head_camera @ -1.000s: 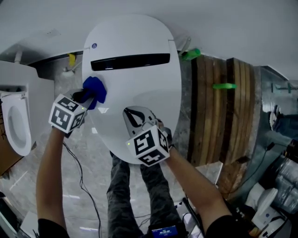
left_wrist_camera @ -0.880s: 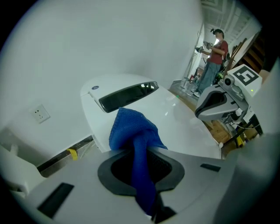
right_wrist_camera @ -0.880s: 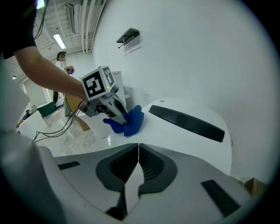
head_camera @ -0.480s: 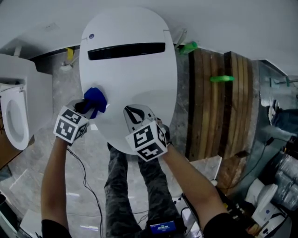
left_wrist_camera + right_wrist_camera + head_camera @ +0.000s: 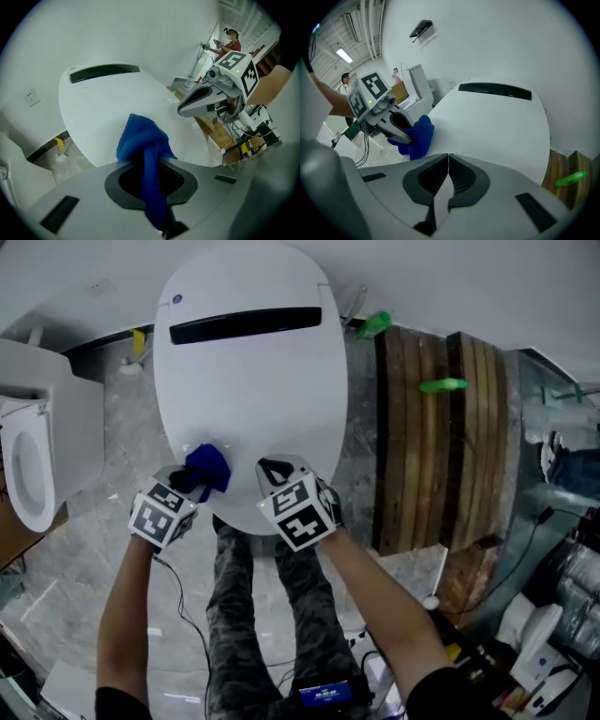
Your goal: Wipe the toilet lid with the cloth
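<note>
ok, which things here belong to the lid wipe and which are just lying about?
Job: white oval toilet lid; crumpled blue cloth, clamped in the left gripper; right gripper, fingers shut, empty.
Lying about: second white toilet on the left; stack of brown wooden planks; small green plastic piece.

Your bunched blue cloth (image 5: 208, 468) is resting on the closed white toilet lid (image 5: 251, 381), near its front-left edge
</note>
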The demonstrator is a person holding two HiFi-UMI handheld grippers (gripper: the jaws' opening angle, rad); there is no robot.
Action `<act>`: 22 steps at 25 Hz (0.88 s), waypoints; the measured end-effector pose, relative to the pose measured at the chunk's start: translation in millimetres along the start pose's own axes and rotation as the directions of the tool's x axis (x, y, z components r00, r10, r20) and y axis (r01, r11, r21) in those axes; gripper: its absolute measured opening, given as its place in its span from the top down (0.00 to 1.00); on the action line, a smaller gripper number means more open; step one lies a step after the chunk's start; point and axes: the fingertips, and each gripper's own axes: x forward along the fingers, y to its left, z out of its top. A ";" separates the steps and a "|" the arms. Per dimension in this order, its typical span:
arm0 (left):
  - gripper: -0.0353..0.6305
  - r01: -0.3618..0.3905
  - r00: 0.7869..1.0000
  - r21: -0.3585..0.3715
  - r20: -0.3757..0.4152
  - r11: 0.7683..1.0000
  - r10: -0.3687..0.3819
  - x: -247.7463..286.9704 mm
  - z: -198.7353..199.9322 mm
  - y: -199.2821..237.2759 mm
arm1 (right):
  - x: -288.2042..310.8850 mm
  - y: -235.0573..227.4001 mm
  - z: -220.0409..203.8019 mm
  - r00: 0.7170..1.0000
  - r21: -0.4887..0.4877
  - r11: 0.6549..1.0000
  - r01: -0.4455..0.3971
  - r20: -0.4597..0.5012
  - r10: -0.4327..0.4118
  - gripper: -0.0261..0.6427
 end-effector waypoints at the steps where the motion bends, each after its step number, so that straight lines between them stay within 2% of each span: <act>1: 0.86 0.008 1.000 -0.001 -0.004 1.000 -0.008 2.4 -3.2 -8.5 | -1.2 1.1 -6.1 1.000 0.012 1.000 -0.006 -0.010 0.006 0.94; 11: 0.87 0.070 0.997 0.010 -0.047 0.998 -0.069 31.3 -16.7 -87.8 | -19.5 3.4 -78.9 0.989 0.150 0.988 -0.046 -0.136 0.067 0.94; 15: 0.87 0.087 0.995 0.015 -0.054 0.996 -0.086 41.0 -6.8 -105.6 | -30.7 -11.4 -98.7 0.987 0.197 0.980 -0.033 -0.147 0.062 0.94; 22: 0.86 0.136 0.989 0.078 -0.068 0.988 -0.130 61.0 21.9 -140.9 | -50.3 -35.0 -118.2 0.991 0.283 0.959 -0.014 -0.124 0.051 0.94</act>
